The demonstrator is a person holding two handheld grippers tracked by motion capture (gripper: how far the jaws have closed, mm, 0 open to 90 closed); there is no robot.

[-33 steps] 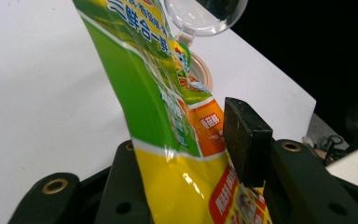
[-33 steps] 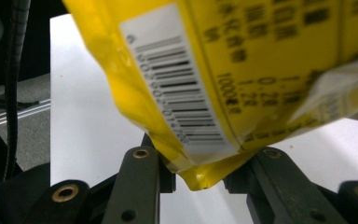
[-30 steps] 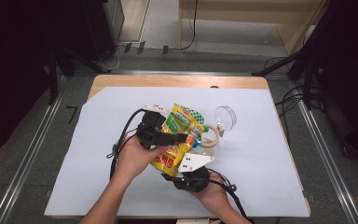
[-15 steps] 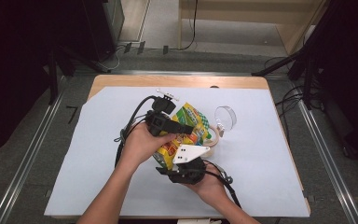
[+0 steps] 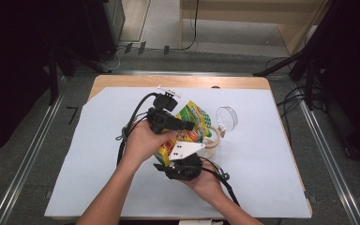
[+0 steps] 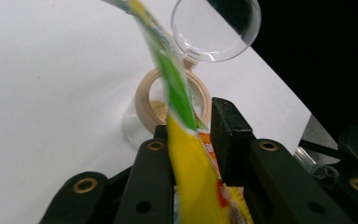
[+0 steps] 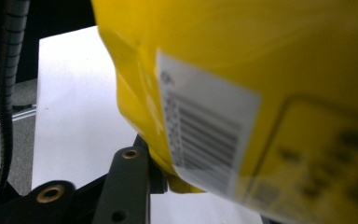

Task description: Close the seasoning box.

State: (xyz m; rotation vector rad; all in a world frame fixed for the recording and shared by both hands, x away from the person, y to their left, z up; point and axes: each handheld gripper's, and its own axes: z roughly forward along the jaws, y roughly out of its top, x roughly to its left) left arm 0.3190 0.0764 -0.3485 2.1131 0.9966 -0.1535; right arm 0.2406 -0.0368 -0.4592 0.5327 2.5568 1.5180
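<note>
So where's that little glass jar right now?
In the high view the glass jar stands on the white sheet, just right of the snack bag.

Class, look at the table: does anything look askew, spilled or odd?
Nothing has spilled. The snack bag is held tilted over the open jar, whose clear lid hangs flipped back. Only a few grains sit inside.
</note>
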